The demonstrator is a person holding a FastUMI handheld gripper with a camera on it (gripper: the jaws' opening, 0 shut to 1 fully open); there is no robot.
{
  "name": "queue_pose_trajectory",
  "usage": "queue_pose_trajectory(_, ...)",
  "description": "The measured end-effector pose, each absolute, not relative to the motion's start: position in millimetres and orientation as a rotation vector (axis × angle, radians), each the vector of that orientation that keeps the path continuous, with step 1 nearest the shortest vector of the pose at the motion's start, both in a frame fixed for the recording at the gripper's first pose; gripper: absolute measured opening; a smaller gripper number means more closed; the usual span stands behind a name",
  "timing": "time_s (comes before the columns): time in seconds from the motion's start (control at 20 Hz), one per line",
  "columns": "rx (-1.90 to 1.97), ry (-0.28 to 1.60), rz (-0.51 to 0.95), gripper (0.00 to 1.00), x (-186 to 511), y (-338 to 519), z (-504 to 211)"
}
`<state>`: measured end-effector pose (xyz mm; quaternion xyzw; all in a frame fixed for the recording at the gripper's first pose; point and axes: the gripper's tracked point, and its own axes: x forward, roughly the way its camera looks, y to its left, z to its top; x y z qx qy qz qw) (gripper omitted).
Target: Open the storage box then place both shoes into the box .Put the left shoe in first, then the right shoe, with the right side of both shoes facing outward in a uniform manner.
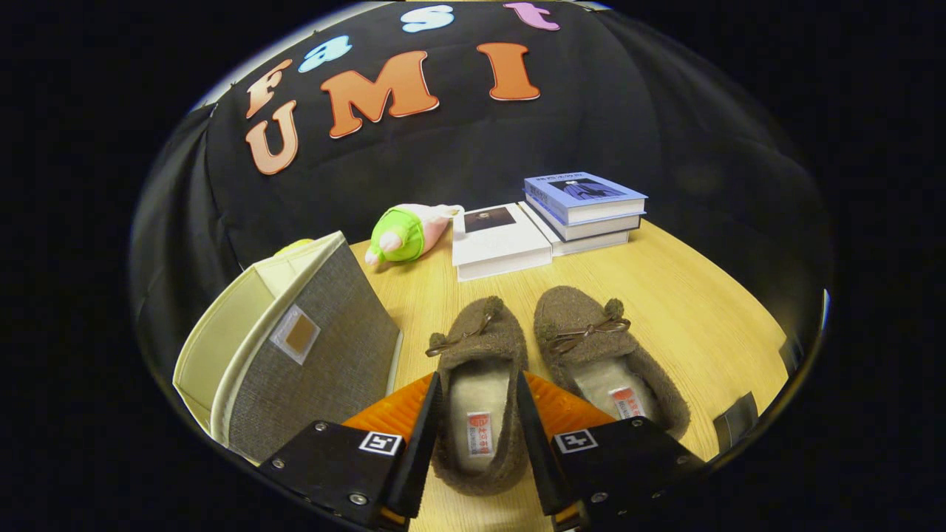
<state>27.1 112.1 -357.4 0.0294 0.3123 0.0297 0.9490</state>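
Between the spread fingers of the released tool [477, 421] lies the left shoe [479, 384].

No readable text on shoe labels [480, 433] or books [584, 196].

claw [477, 436] | black screw-fastened plates; square fiducial tags; ribbed orange body; fingers spread apart

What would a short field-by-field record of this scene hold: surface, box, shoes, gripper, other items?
surface: wooden table
box: grey fabric storage box, cream lid raised, left of the shoes
shoes: left shoe and right shoe, brown and furry, side by side, toes pointing away
gripper: gripper open, fingers straddling the left shoe's heel end; contact unclear
other items: plush toy, books beyond the shoes
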Motion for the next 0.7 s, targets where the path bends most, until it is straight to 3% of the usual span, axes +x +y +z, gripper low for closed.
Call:
queue_pose_trajectory(0.35, 0.026, 0.688, 0.002, 0.50, 39.3, 101.0, -380.0)
queue_pose_trajectory(0.55, 0.010, 0.729, -0.043, 0.38, 42.9, 90.1, -393.0)
queue_pose_trajectory(0.7, 0.077, 0.718, -0.066, 0.06, 46.3, 85.2, -390.5)
